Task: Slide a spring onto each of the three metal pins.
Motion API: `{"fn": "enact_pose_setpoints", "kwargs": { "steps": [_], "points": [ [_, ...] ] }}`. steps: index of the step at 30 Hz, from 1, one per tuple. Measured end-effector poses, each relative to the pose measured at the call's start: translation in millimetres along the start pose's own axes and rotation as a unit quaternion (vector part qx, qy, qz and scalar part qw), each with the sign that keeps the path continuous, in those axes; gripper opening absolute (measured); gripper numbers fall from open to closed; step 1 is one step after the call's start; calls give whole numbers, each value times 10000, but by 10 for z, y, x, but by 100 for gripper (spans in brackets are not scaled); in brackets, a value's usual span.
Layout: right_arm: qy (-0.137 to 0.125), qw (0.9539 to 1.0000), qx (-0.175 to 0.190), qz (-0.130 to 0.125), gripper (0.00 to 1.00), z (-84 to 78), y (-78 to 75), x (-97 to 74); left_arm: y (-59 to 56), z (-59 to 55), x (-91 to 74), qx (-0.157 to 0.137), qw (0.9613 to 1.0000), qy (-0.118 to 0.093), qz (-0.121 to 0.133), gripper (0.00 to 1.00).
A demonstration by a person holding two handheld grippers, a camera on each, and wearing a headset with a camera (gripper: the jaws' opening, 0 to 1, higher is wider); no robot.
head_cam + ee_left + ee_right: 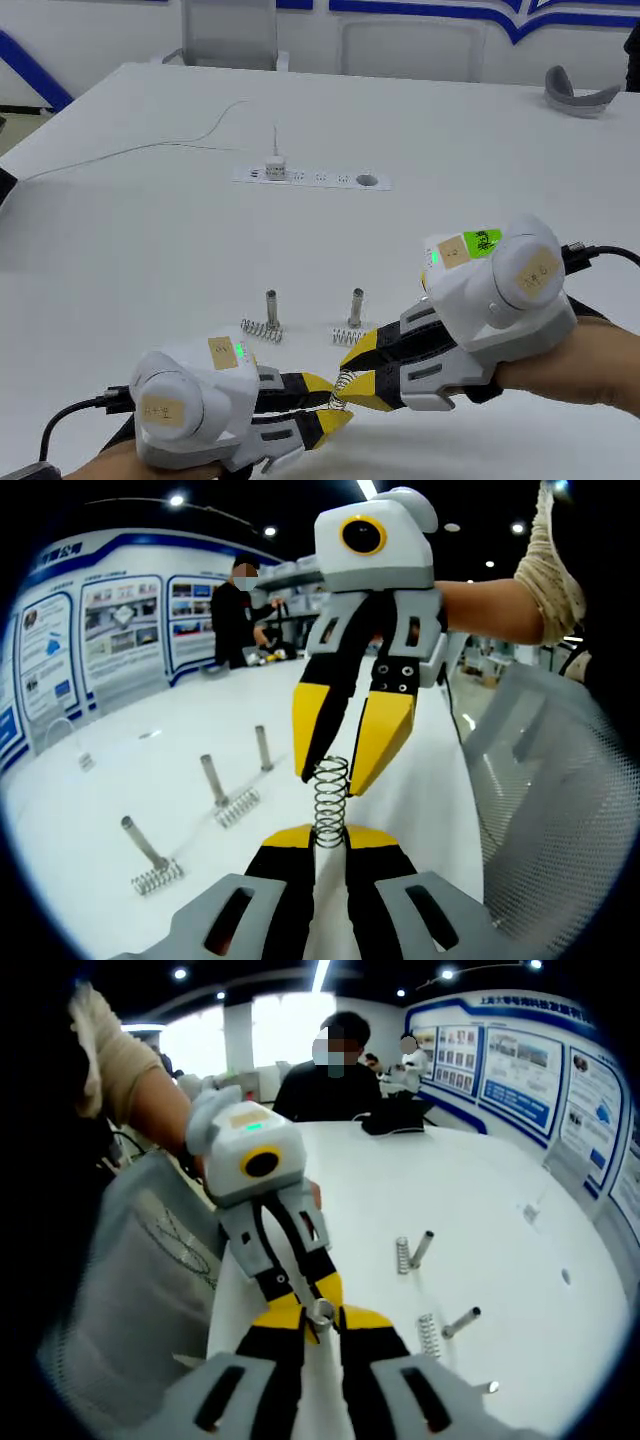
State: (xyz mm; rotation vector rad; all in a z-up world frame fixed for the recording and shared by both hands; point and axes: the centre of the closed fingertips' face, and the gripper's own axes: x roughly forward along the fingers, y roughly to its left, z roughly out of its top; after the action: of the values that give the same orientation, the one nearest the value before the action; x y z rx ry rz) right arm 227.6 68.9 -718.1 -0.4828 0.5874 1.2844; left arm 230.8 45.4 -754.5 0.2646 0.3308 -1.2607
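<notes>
Head view: left claw (330,403) and right claw (355,380) meet tip to tip, low over the bench (150,250), with the held spring (342,384) between them. Beyond stand the left pin (271,308) and the right pin (356,306), both upright. A loose spring (260,328) lies at one foot and a second loose spring (347,336) at the other. Neither is threaded.

Left gripper view: left claw narrow, clamped on the held spring's bottom coils. The right claw's yellow tips flank the top coils, set narrow; pinching or just alongside, cannot tell. Far pin (262,748) bare at its foot.

Right gripper view: an end coil sits between the claw tips.

Judgement: light, thin wire, lively. Squeezed hard, it may buckle or shoot out. Take it gently across the end coils, leaving the bore open.
</notes>
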Motion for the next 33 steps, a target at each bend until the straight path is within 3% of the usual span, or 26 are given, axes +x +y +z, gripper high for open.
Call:
{"fn": "enact_pose_setpoints", "kwargs": {
  "steps": [15,23,33],
  "points": [
    [-9,9999,117,-45,12,-9,-16,24,14,34,11,-194,9998,-62,21,12],
    [-15,9997,168,-172,12,-23,-78,-25,40,25,-18,-375,9992,-113,73,30],
    [4,9989,240,-401,12,-72,-210,-132,115,-5,-158,-496,9984,-149,220,43]
  ]
}}
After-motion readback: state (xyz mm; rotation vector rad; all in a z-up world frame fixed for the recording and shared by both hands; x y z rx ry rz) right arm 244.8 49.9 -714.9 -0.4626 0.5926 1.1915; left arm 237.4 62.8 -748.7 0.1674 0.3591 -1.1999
